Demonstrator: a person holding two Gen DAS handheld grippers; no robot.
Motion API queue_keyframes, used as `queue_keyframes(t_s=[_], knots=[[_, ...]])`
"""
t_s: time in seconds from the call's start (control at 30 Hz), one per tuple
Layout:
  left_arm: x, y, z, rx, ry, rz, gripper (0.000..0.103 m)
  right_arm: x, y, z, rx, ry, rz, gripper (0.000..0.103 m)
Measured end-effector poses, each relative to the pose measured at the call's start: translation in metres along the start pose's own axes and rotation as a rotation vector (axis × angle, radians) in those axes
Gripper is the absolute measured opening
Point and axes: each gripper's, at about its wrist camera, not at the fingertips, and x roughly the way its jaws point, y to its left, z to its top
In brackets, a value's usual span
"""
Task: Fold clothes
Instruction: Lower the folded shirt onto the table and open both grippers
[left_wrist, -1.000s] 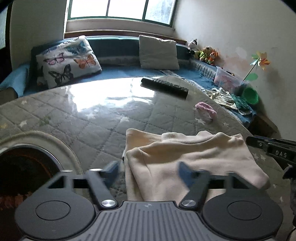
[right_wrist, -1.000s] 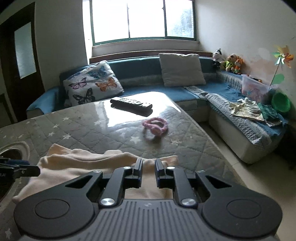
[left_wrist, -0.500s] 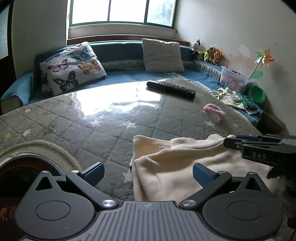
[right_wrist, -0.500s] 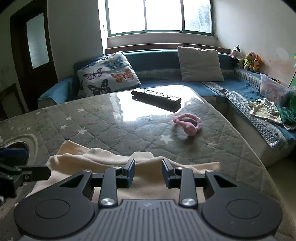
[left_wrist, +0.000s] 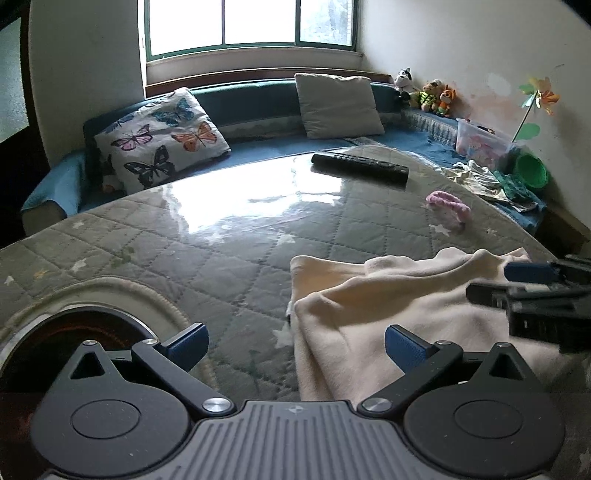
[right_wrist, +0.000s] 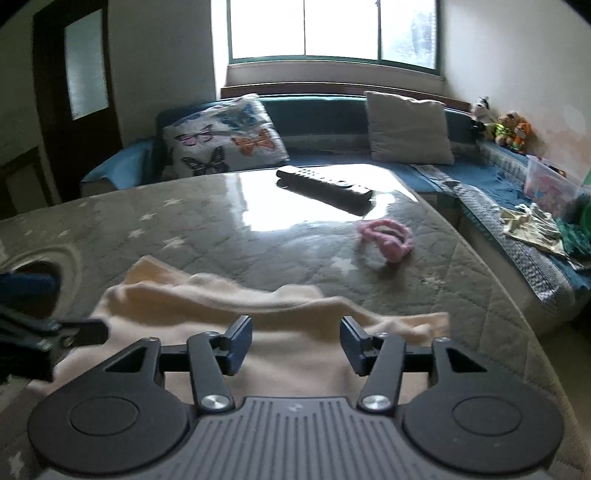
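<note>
Nearest, the left tool (left_wrist: 293, 345) stands spread wide, its blue pads clear of the cloth, one over the quilt and one over the garment's left edge. The right tool (right_wrist: 295, 341) has its jaws opening, with cloth below the gap but neither pad pressing on it.

The cream fleece garment (left_wrist: 388, 306), partly folded with a doubled layer on top, lies on the near right part of the bench (left_wrist: 229, 254), a surface covered by a grey-green quilted cloth with white stars under a glossy clear sheet. To the near left a round rimmed opening (left_wrist: 74, 325) is set into the cover.

Farther right on the bench lies a pink fuzzy hair band (right_wrist: 386, 238), well apart from the garment. Beyond it a long black remote control (right_wrist: 325, 188) lies slantwise; its button markings are too small to read.

Past the bench runs a blue corner sofa (left_wrist: 280, 147) with a white butterfly-print cushion (left_wrist: 162, 138) at left and a plain beige cushion (left_wrist: 338, 105) at right. On the far right sit small plush toys (left_wrist: 428, 92), a clear plastic box (left_wrist: 482, 142), a green bowl (left_wrist: 532, 170) and a paper pinwheel (left_wrist: 539, 98). No legible writing shows anywhere.
</note>
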Motion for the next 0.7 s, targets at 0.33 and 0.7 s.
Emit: queue_keyframes(t_s=[0.33,0.7], knots=[[-0.012,0.005,-0.016,0.009,0.01,0.023,0.103,-0.028,0.035,-0.029,-0.083,-0.007,0.012,0.066],[-0.019,0.006,-0.033,0.022,0.015,0.025,0.103,-0.061,0.026,-0.056,-0.023,-0.046,-0.008,0.07]])
